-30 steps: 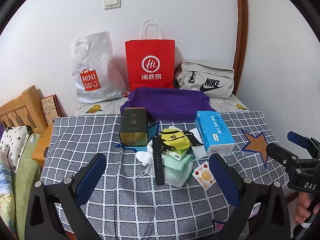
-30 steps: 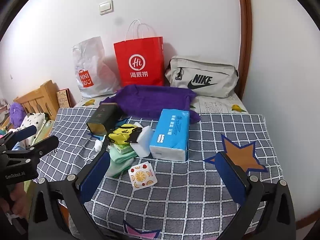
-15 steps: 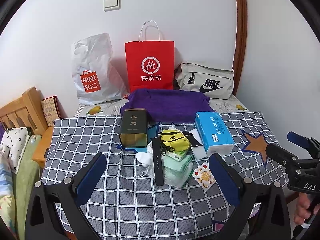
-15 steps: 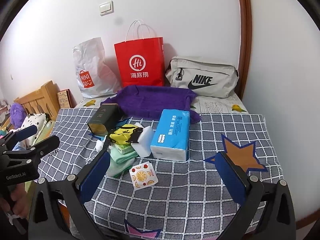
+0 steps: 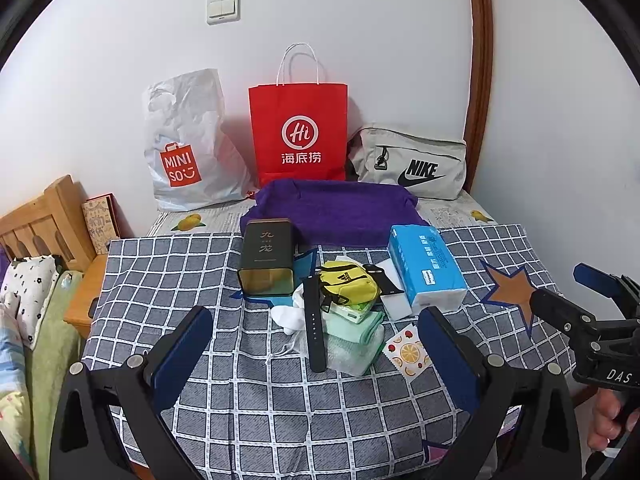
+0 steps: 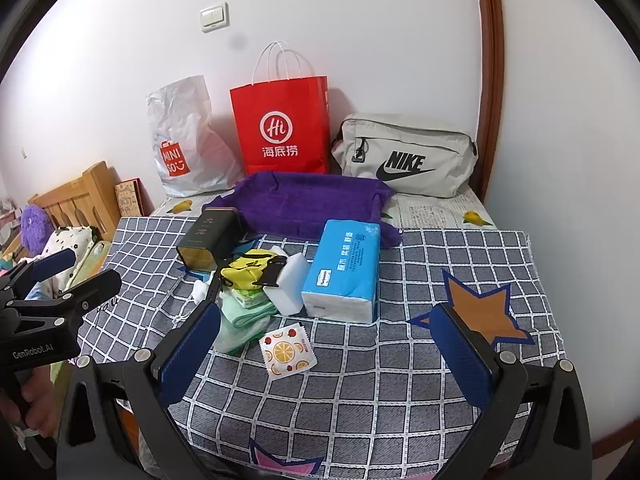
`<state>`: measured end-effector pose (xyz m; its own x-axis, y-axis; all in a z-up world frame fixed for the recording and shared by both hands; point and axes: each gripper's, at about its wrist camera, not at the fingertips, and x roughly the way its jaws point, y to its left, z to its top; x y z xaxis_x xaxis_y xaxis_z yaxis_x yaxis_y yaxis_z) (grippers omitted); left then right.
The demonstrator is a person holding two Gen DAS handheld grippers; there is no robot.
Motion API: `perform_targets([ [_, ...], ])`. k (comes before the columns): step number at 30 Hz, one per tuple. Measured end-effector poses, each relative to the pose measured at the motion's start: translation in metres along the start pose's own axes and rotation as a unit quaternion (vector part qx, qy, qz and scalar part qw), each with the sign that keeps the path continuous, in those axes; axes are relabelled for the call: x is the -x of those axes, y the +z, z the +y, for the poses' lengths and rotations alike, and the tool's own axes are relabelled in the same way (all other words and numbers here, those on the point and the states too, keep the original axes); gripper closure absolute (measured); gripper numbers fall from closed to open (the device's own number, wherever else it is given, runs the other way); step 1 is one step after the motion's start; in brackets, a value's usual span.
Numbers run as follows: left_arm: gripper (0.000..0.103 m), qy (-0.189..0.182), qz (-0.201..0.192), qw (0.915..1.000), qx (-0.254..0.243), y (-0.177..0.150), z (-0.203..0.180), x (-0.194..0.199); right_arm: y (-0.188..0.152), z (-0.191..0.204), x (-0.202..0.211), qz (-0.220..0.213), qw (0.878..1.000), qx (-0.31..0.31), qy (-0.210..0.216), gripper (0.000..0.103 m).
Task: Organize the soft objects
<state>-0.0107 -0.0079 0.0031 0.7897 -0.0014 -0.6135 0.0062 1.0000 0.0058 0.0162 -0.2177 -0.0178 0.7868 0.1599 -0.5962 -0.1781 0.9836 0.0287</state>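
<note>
Jaws wide apart on both grippers; green cloth [image 5: 352,326] half buried under yellow pouch [image 5: 350,288]

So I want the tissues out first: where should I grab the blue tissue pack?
Grip the blue tissue pack across its two long sides, coming from above with the right gripper. Its right side is free; the white sponge crowds its left.

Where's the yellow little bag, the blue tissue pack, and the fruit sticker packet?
yellow little bag [image 5: 352,286], left wrist view, on its top side.
blue tissue pack [image 6: 346,264], right wrist view, on its printed top face.
fruit sticker packet [image 6: 286,350], right wrist view, on the orange slice picture.
</note>
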Motion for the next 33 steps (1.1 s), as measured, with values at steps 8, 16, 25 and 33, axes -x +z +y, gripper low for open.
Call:
perform_targets([
  [8,0.000,0.000,0.000,1.0000,0.000,0.0003,0.0007,0.0011,0.0000,-0.0001,0.0001,0.000,1.000,-0.002,0.001,0.000],
  [16,0.000,0.000,0.001,1.0000,-0.001,0.0003,-0.0003,0.0020,-0.0013,0.0006,-0.0004,0.000,1.000,0.000,0.002,0.000],
  [25,0.000,-0.001,0.000,1.0000,-0.001,0.0009,0.0021,0.0020,0.0003,0.0010,-0.0008,0.000,1.000,0.000,0.000,0.000],
  [33,0.000,0.000,0.000,1.0000,-0.002,0.0008,0.0026,0.0022,-0.0015,0.0012,-0.0028,0.001,1.000,0.000,-0.001,0.000],
])
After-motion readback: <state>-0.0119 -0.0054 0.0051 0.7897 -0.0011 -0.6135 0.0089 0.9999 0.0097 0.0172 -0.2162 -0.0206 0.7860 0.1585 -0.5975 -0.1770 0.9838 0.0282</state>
